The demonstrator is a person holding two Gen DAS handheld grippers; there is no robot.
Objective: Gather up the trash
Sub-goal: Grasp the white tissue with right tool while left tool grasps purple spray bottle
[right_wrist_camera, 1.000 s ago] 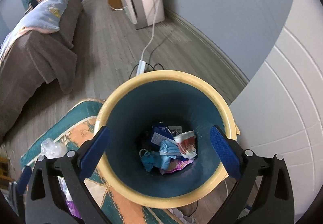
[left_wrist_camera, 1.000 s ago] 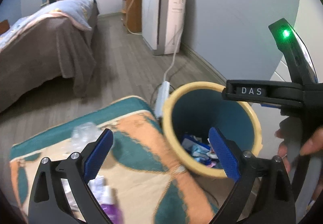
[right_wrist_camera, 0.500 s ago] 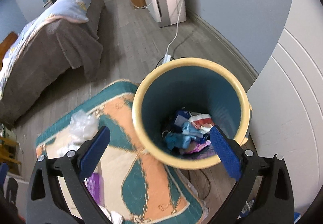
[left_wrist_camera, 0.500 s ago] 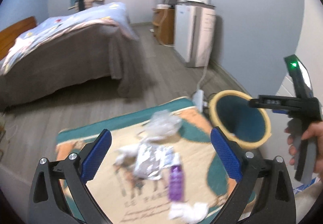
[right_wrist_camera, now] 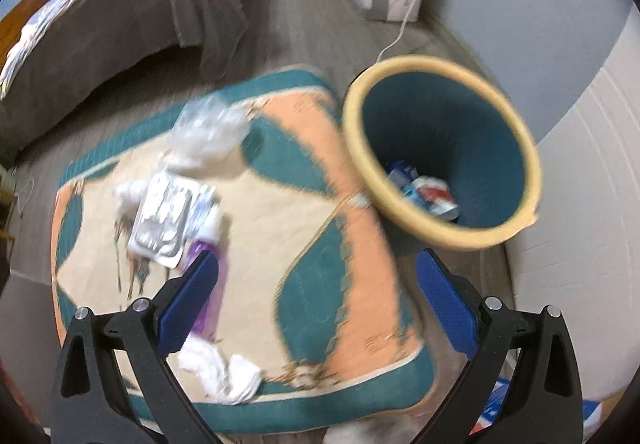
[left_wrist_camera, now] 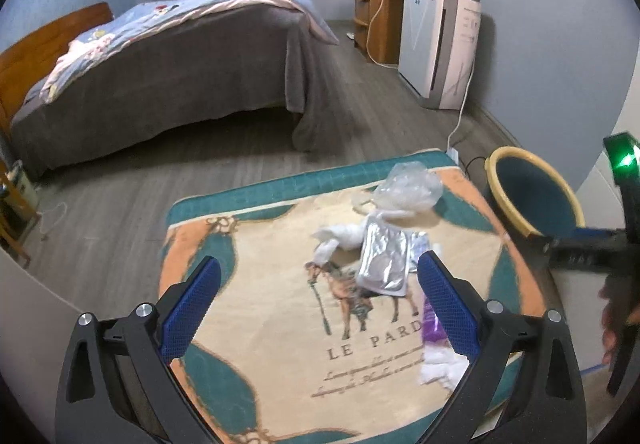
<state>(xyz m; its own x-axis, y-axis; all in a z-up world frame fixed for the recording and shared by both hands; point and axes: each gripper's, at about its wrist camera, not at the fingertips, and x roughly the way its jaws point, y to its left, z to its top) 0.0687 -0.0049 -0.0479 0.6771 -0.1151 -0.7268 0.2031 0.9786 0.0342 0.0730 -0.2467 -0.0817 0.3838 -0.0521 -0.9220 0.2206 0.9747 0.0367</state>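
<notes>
Both tools (left_wrist_camera: 316, 308) (right_wrist_camera: 316, 304) spread empty above the rug's (left_wrist_camera: 248, 324) trash; silver pouch (left_wrist_camera: 384, 264) lies just ahead

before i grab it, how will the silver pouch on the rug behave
The silver pouch lies flat and creased, so it is probably light and floppy. Its shiny foil may slip between pads. It partly overlaps a white wrapper, which might drag along.
</notes>
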